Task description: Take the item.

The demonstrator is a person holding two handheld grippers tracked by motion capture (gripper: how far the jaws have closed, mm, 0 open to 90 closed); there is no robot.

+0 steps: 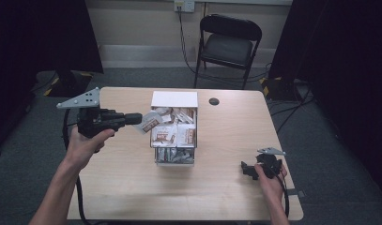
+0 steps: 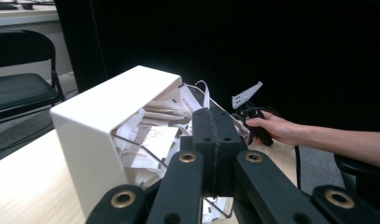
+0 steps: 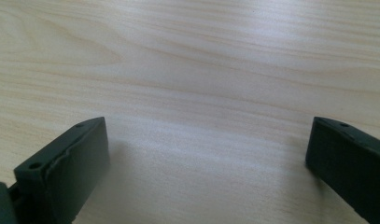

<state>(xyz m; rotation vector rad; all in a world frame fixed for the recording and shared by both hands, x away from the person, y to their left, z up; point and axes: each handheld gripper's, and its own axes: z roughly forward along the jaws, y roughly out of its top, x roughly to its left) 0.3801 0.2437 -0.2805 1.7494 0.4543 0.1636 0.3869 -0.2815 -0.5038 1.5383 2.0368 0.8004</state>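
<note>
So the person's got the left gripper [image 1: 141,118] up off the wooden table [image 1: 123,187], pointing across toward the box of packets [image 1: 174,99], and its jaws are pinched together on a single sachet [image 1: 149,123] (white with a brown label, hanging off the tip at the box's left edge). From the left gripper view the two black jaws sit flush against each other, and past them you see the box's white wall plus the mess of sachets stuffed inside. The box itself sits about mid-table, white lid end toward the far side, clear front end toward the person. Over on the other side, the right gripper [image 1: 247,169] just rests low on the table near the front right corner, well apart from the box, jaws spread wide with bare wood between them
</note>
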